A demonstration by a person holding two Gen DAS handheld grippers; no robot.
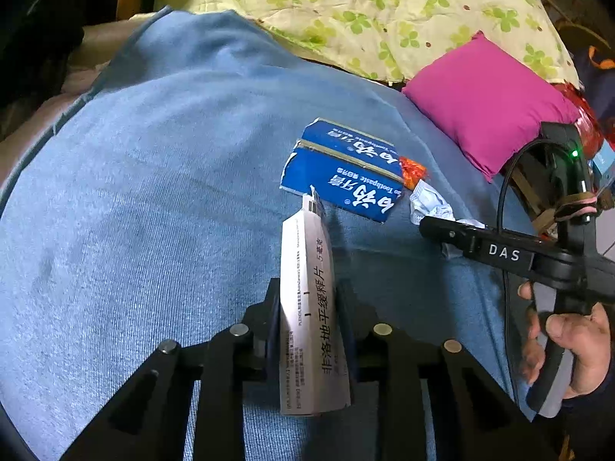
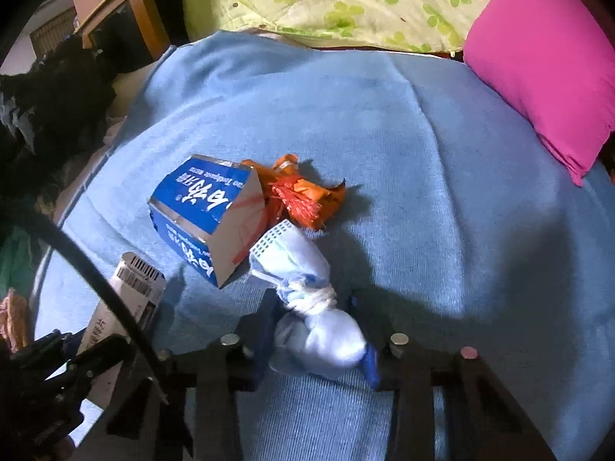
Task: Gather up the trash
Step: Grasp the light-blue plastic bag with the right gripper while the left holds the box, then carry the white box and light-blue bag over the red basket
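Observation:
My left gripper (image 1: pixel 309 299) is shut on a flattened white medicine box (image 1: pixel 309 307), held above the blue blanket (image 1: pixel 153 192). The same box shows at the lower left of the right wrist view (image 2: pixel 127 299). My right gripper (image 2: pixel 315 307) is shut on a rolled, knotted blue face mask (image 2: pixel 307 307); the mask also shows in the left wrist view (image 1: pixel 426 201). A torn blue toothpaste box (image 1: pixel 346 169) (image 2: pixel 207 211) lies on the blanket. An orange crumpled wrapper (image 2: pixel 303 196) (image 1: pixel 413 171) lies beside it.
A magenta pillow (image 1: pixel 492 103) (image 2: pixel 549 88) sits at the right. A green floral quilt (image 1: pixel 384 7) (image 2: pixel 346 0) lies at the back. Dark clothes (image 2: pixel 46 96) and wooden furniture (image 2: pixel 127 7) are at the left.

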